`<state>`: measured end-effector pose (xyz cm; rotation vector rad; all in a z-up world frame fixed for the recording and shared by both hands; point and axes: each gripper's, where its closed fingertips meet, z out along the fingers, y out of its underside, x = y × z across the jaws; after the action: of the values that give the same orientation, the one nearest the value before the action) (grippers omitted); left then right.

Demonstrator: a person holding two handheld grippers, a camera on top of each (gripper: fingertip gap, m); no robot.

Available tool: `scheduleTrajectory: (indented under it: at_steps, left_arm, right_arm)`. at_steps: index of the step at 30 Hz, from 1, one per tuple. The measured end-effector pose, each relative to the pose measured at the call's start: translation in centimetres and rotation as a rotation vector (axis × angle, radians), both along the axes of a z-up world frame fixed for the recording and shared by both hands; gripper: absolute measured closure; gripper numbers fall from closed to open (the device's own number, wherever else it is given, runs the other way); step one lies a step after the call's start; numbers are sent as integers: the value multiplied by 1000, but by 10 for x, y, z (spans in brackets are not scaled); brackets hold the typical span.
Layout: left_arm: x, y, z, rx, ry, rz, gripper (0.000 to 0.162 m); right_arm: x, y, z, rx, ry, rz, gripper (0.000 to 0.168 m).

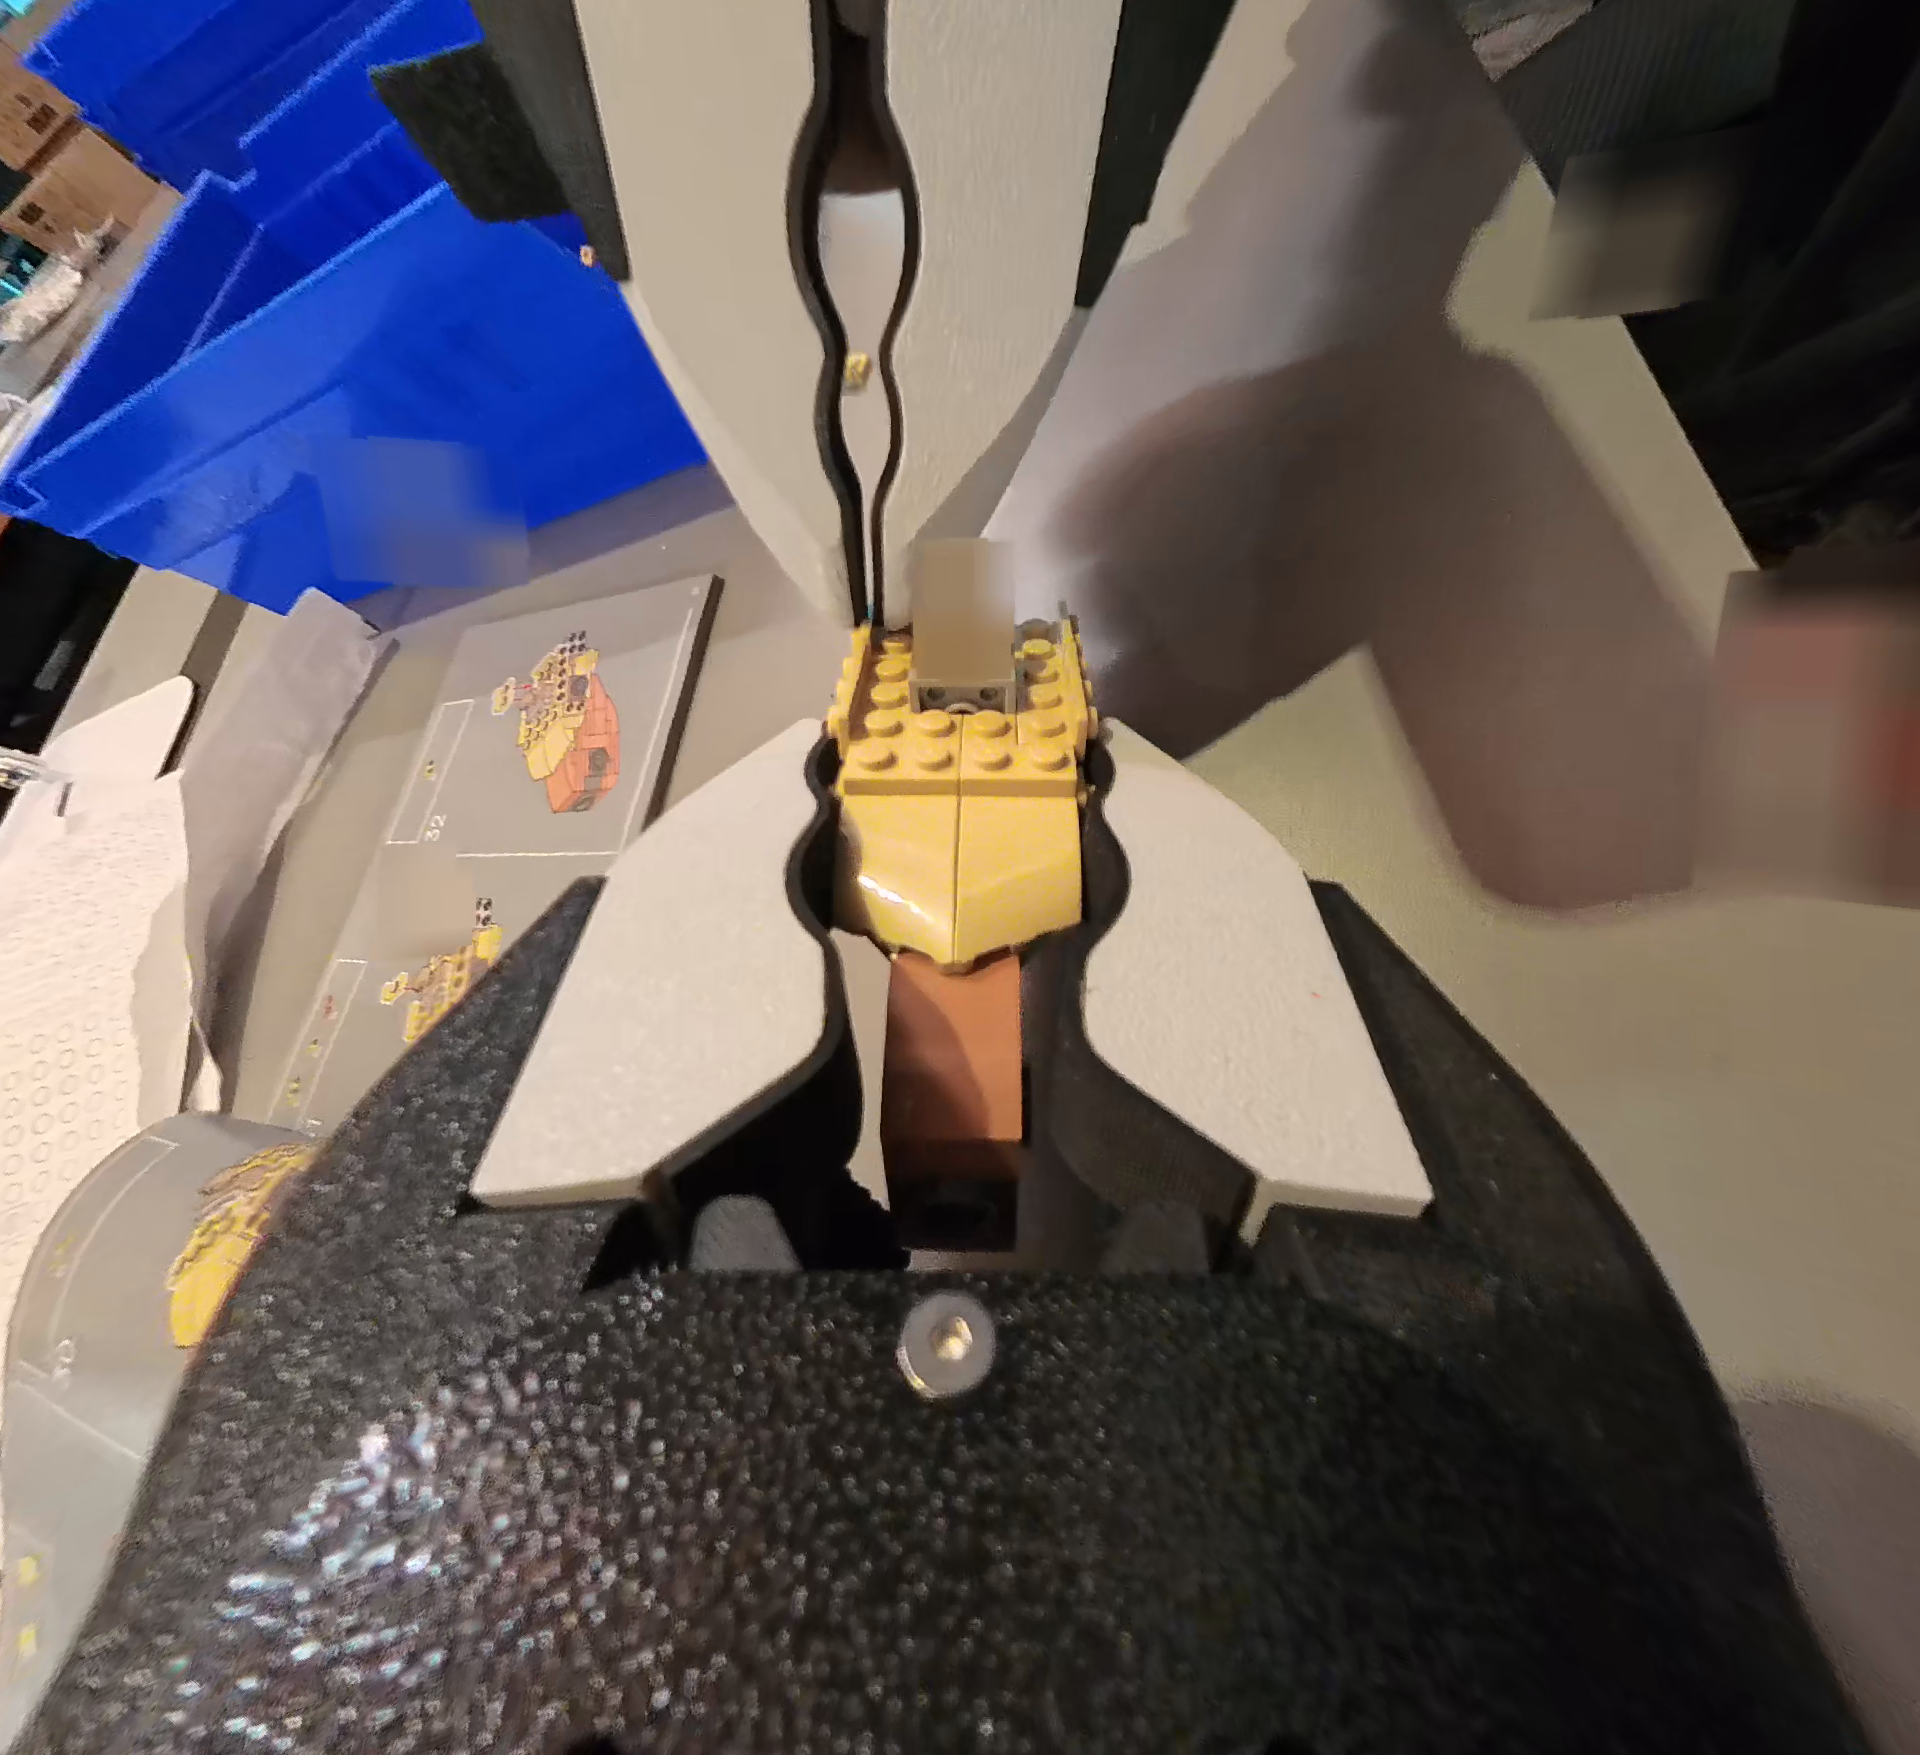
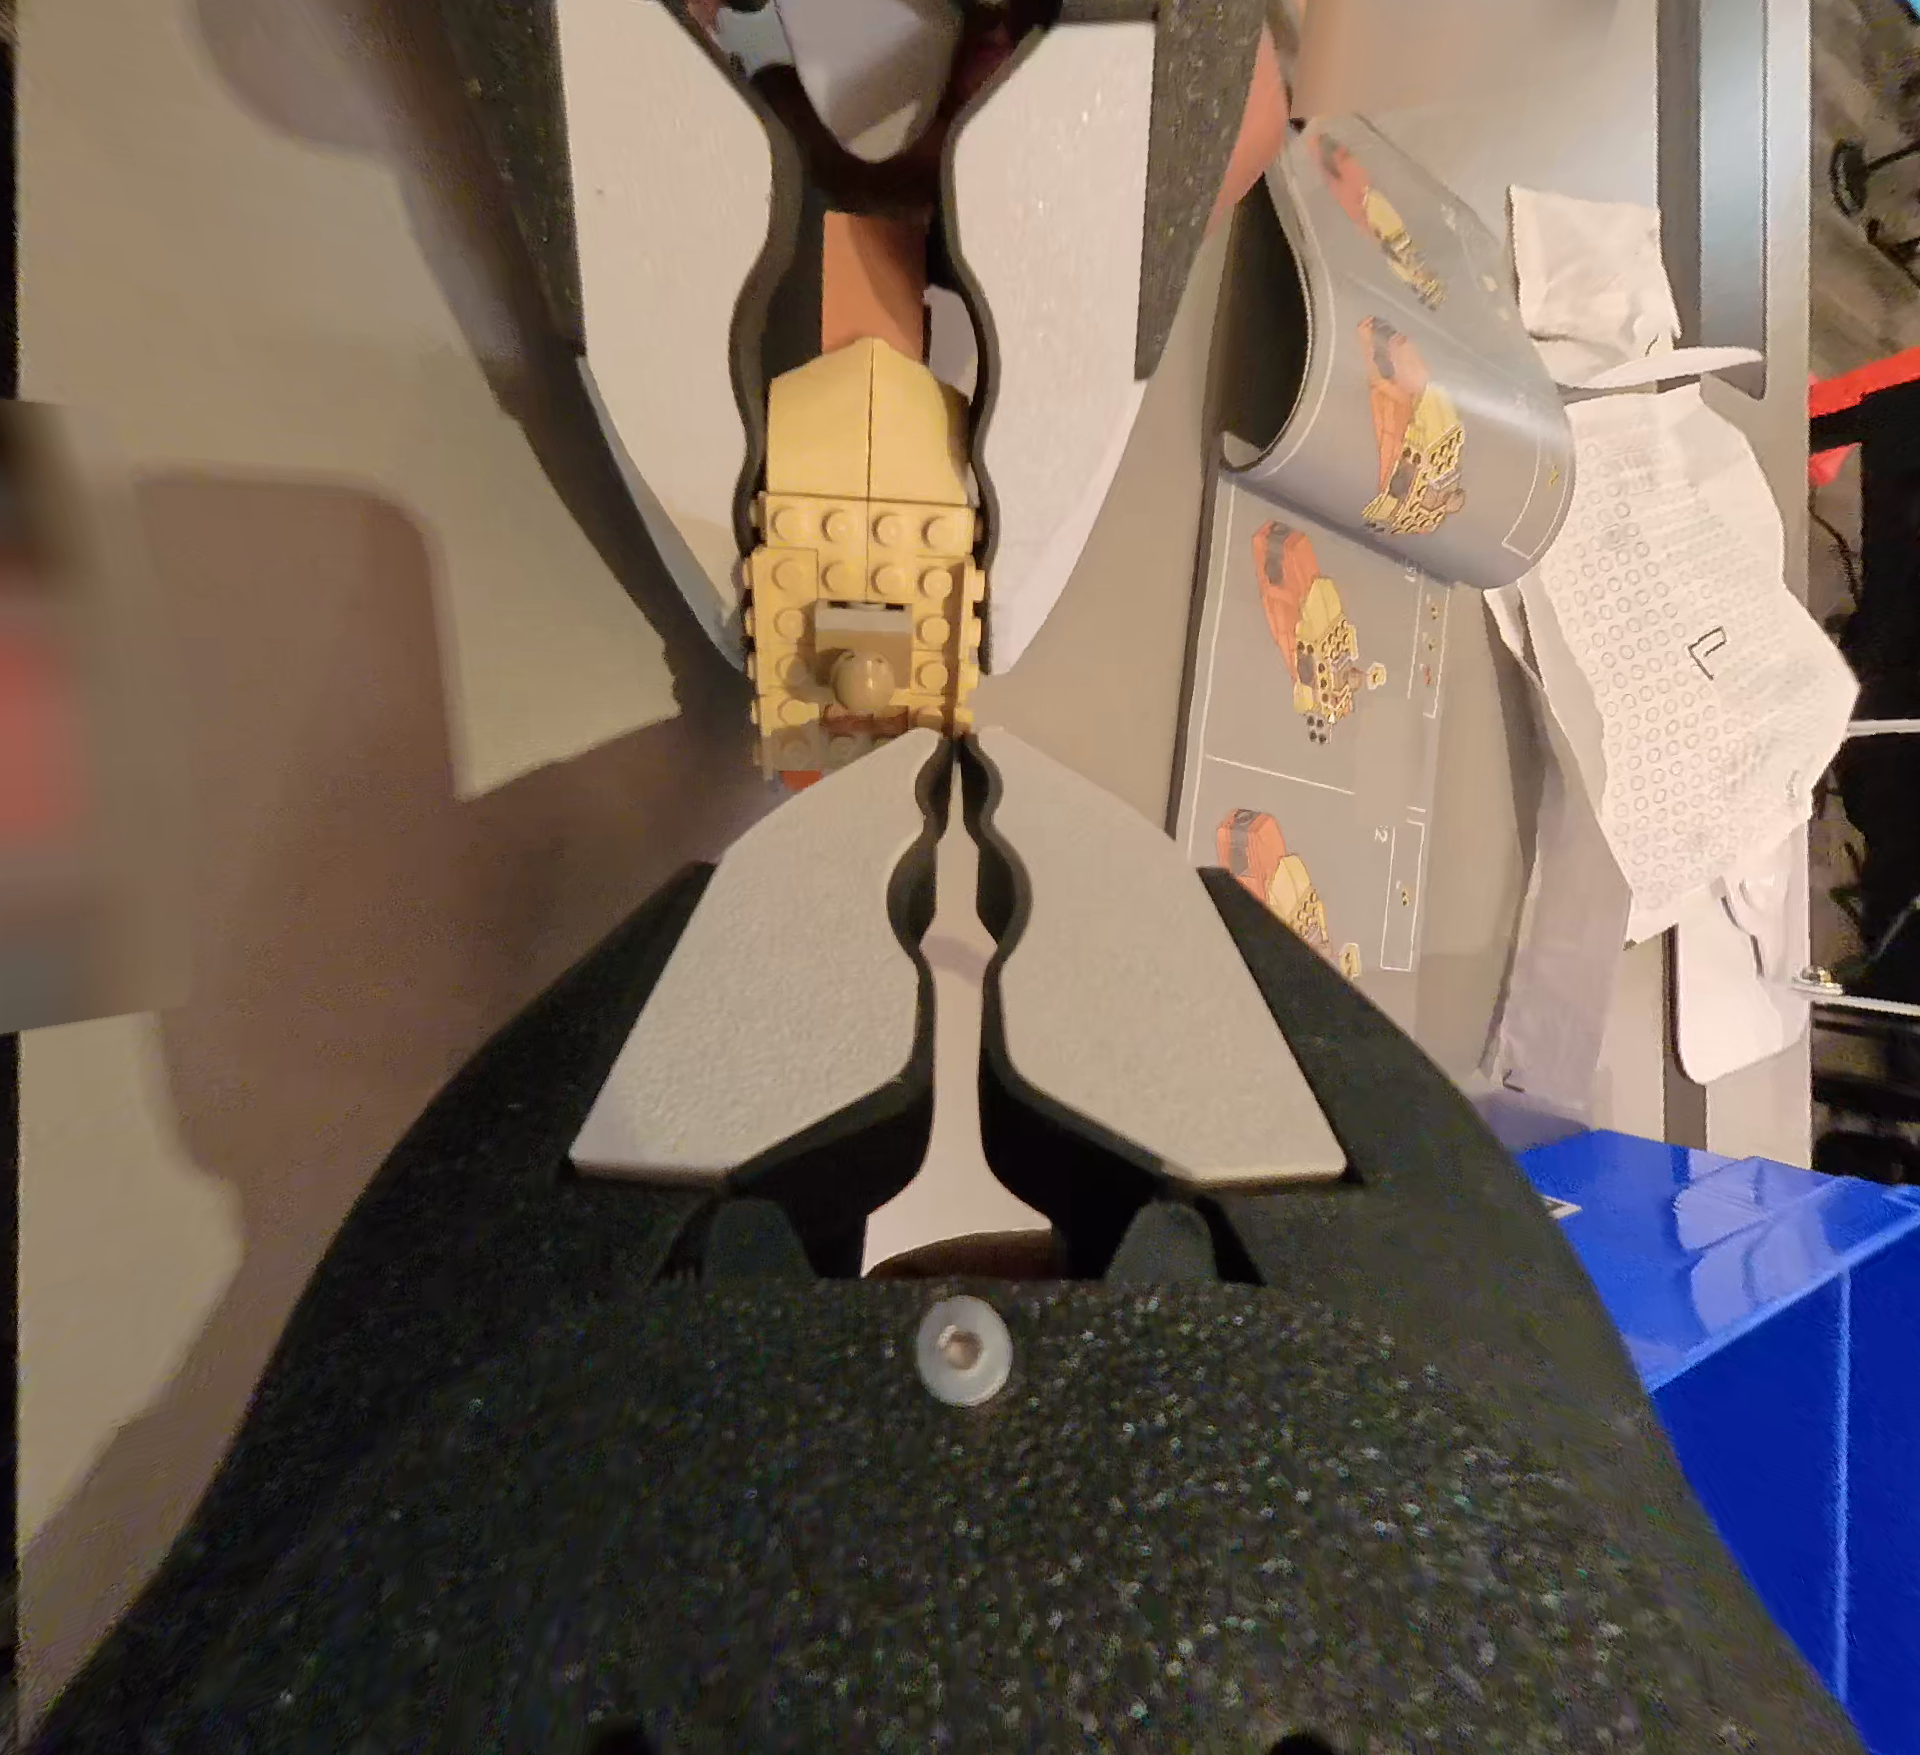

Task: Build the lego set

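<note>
Left gripper (image 1: 961, 832) clamps the tan-and-brown studded brick model (image 1: 961, 770) steady.
Right gripper (image 2: 951, 755), fingers pressed together, touches its end, apparently seating a piece.

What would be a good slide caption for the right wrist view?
Right gripper, shut, meets the tan lego model clamped in the left gripper, instruction booklet alongside.

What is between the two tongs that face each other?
The tan and brown lego model. In the right wrist view, the left tongs grip its sides from above, and the shut right tongs touch its near end. Nothing else lies between.
</note>
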<state>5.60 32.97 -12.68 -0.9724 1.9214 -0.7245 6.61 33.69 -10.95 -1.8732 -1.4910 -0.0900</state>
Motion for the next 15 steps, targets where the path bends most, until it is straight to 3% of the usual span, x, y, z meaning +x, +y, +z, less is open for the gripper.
scheduleTrajectory:
  at_steps: [15]
  left_arm:
    - [-1, -5, 15, 15, -95, -50, 120]
  right_arm:
    - [-4, -3, 11, 20, 95, 78, 167]
